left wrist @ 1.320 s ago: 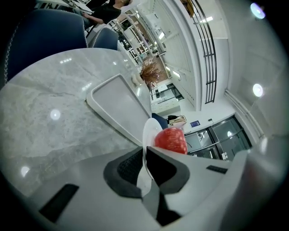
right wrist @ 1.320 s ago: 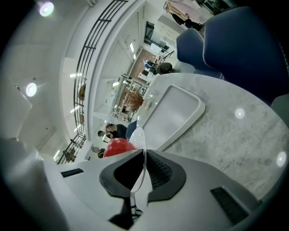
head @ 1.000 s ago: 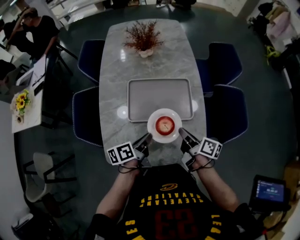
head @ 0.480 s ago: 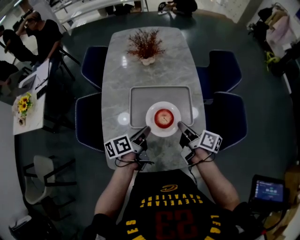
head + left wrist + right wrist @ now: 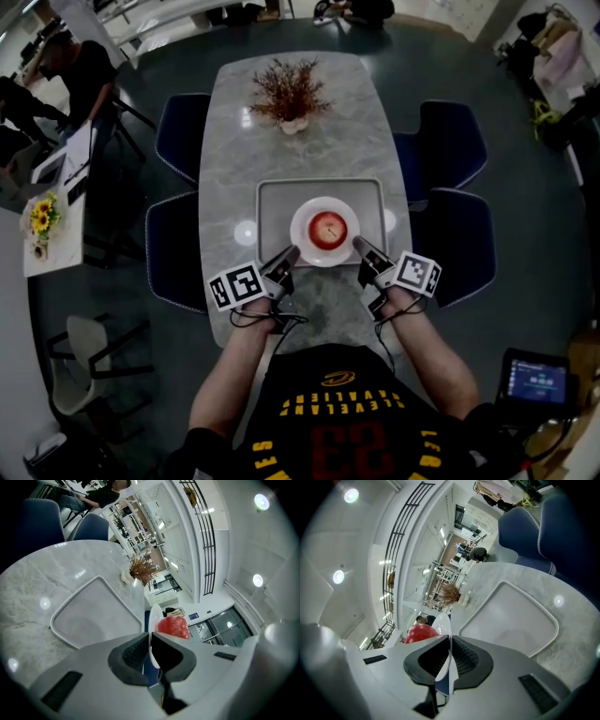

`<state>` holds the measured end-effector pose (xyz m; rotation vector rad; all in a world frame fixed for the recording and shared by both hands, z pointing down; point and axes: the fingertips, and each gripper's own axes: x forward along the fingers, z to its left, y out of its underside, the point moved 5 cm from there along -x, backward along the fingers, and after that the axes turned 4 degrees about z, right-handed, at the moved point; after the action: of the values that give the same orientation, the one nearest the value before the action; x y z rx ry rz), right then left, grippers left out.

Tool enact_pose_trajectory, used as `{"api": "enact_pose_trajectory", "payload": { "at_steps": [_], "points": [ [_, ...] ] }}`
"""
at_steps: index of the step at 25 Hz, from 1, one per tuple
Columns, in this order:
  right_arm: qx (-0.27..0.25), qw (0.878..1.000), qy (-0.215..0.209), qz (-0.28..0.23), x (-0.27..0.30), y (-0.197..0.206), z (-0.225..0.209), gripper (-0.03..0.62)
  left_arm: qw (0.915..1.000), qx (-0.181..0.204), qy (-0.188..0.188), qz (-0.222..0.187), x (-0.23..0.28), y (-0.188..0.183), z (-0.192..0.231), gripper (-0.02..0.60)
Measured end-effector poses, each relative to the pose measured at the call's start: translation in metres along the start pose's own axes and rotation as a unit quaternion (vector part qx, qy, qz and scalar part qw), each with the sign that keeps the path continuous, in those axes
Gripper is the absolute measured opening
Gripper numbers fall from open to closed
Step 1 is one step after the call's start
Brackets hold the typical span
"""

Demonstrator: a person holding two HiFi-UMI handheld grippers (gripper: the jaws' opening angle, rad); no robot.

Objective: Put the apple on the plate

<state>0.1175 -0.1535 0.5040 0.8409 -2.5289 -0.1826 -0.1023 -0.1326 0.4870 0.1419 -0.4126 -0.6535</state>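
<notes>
Head view: red round apple (image 5: 328, 229) on white round plate (image 5: 304, 216) over grey rectangular tray (image 5: 275, 192); gripper views reveal left gripper (image 5: 149, 640) and right gripper (image 5: 450, 642) clamping its rim.

Red apple (image 5: 328, 228), white plate (image 5: 301, 234), grey marbled table (image 5: 300, 145), pale grey tray (image 5: 275, 201), navy chairs (image 5: 183, 133)

Black jersey (image 5: 339, 412) (yellow lettering, red numerals), thin black wrist cables (image 5: 267, 324)
</notes>
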Motion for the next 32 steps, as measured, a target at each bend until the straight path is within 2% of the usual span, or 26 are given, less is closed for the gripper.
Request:
{"api": "enact_pose_trajectory", "payload": {
  "at_steps": [5, 9, 14, 23, 32],
  "points": [
    [-0.006, 1.000, -0.007, 0.002, 0.020, -0.009, -0.015, 0.029, 0.9997, 0.007, -0.017, 0.014, 0.018, -0.011, 0.015, 0.021],
    [0.004, 1.000, 0.015, 0.005, 0.031, -0.013, -0.025, 0.029, 0.9992, 0.003, -0.029, 0.027, 0.030, -0.018, 0.029, 0.021],
    [-0.020, 1.000, 0.005, 0.010, 0.050, -0.018, -0.041, 0.029, 0.9983, -0.005, -0.041, 0.040, 0.044, -0.021, 0.051, 0.021],
    [-0.021, 0.998, 0.052, 0.031, 0.075, -0.012, -0.085, 0.029, 0.9946, -0.018, -0.073, 0.071, 0.068, -0.017, 0.098, 0.021],
    [-0.047, 0.991, 0.097, 0.075, 0.090, -0.011, -0.104, 0.029, 0.9896, -0.018, -0.102, 0.100, 0.080, -0.015, 0.120, 0.021]
  ]
}}
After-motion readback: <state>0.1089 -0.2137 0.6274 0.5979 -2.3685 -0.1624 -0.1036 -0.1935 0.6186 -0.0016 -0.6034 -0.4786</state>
